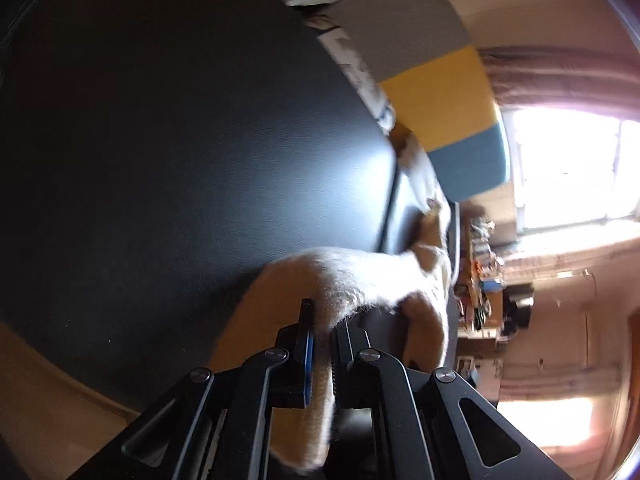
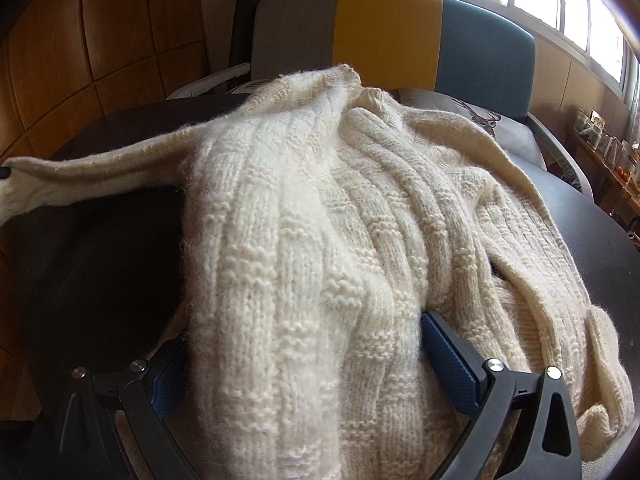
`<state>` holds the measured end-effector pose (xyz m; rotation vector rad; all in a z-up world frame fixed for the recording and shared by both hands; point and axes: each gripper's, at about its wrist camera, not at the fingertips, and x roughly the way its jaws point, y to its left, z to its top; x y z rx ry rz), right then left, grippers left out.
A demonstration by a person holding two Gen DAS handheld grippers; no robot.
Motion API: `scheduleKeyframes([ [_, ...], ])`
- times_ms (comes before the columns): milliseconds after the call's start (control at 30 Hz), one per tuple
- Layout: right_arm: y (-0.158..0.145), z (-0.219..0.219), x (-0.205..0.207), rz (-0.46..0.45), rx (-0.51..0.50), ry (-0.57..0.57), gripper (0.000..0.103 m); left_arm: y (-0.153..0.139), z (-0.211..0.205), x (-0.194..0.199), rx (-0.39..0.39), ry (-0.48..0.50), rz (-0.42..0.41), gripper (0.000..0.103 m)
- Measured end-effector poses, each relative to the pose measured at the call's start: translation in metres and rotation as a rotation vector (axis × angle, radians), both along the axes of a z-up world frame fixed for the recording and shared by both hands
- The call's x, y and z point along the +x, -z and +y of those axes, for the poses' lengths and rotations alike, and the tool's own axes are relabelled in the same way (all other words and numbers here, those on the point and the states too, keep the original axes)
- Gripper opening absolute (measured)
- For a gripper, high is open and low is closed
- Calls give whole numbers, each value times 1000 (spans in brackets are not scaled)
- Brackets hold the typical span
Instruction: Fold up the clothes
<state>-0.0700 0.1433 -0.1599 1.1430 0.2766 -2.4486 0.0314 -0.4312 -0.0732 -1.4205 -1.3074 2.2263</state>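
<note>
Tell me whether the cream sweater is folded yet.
Not folded. The cream sweater lies bunched in loose ridges on the dark table, one part stretched out to the side. The left gripper pinches an edge; the right gripper straddles it, open.

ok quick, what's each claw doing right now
Left claw: closed on the sweater.
Right claw: open, sweater draped between its fingers.

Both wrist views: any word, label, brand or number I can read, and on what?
None can be read.
White paper behind the sweater: dark print, too small.
Items on the shelf: blurred.
Grey cushion: a deer picture, no words.
</note>
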Motion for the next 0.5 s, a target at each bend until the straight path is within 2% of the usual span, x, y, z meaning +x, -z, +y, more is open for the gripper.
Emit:
scheduleKeyframes([
  [167,1,-3,1,5,16,1,103,17,-14,-2,-58,11,-135,12],
  [467,0,-6,7,10,25,5,103,40,-55,17,-348,-165,-364,16],
  [500,0,-6,8,10,27,5,103,35,-57,20,-366,-183,-362,16],
])
